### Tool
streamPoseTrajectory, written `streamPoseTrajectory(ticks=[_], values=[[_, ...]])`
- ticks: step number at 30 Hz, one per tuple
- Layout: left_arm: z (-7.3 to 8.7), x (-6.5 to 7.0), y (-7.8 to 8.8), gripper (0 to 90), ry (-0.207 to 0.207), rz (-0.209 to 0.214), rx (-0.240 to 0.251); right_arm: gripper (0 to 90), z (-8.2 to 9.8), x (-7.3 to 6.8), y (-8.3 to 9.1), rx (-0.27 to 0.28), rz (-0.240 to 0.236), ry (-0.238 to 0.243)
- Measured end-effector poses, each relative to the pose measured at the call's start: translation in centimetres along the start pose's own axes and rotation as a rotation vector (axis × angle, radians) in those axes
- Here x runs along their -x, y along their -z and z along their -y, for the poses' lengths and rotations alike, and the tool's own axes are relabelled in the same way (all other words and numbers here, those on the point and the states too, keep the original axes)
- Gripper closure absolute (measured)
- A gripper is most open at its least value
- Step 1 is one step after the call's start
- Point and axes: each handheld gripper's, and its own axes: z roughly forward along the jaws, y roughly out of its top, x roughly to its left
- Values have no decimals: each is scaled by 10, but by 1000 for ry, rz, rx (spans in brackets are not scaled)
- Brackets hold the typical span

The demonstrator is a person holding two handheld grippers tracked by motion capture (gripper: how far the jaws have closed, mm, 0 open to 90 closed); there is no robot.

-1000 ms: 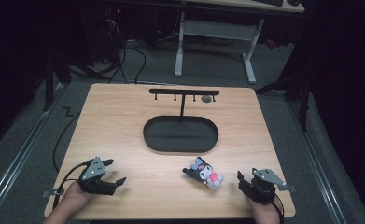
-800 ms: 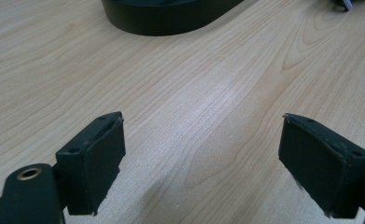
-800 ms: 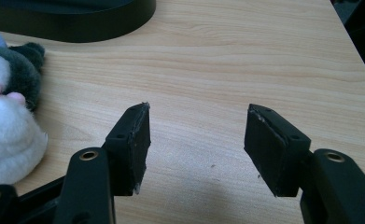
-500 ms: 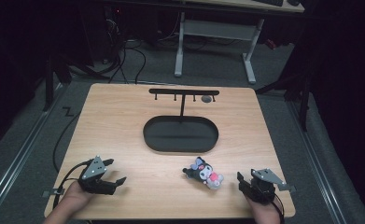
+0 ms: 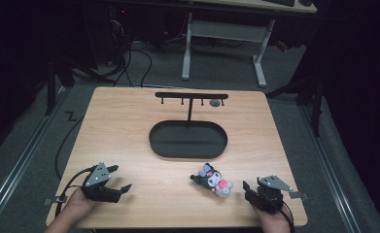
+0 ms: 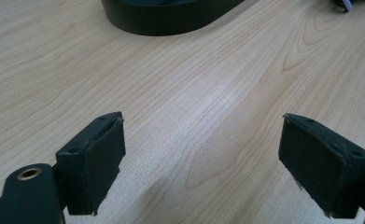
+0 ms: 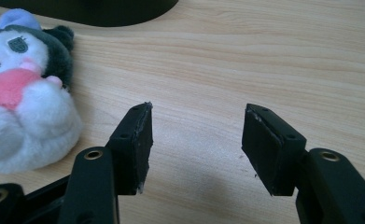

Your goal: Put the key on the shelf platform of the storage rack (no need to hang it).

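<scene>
While both grippers rest low near the desk's (image 5: 129,116) near edge, nothing has been picked up, so as I judge it the work is at its very start. The plush toy (image 5: 212,178) lies on its side on the bare wood, just beside the right gripper (image 5: 250,190) on its left; in the right gripper view it sits just left of the left finger (image 7: 136,144), apart from it. The right gripper's fingers stand apart with only desk between them; they have just been closing a little, on nothing. The left gripper (image 5: 122,180) is well apart from the toy, its fingers (image 6: 96,158) spread wide over empty wood. Ahead of both lies the black oval tray (image 5: 187,151) with its hook stand (image 5: 191,95), likely where the toy belongs; reaching, grasping and carrying are all left. There is open wood all round the toy, but the desk's near edge runs close behind the hands.
</scene>
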Motion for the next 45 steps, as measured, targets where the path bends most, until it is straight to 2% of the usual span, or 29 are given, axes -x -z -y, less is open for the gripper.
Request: streamPoseTrajectory(ticks=[9,16,20,26,33,40,45], values=[[0,0,0,155,-3,1,-3,419,-6,-3,8,-11,4,-16],[0,1,0,155,-5,-3,-3,433,-9,-2,7,-49,9,-22],[1,1,1,155,-5,-1,4,414,-11,-1,6,-92,-21,-35],[1,1,1,155,-4,2,6,373,-16,-2,6,-170,-22,2],[0,1,0,155,-5,-2,0,353,-25,4,3,-243,-46,-20],[0,1,0,155,-6,-2,-1,336,-38,8,-3,-318,-31,-10],[0,1,0,155,-6,-2,-1,332,-45,7,-5,-363,-28,17]])
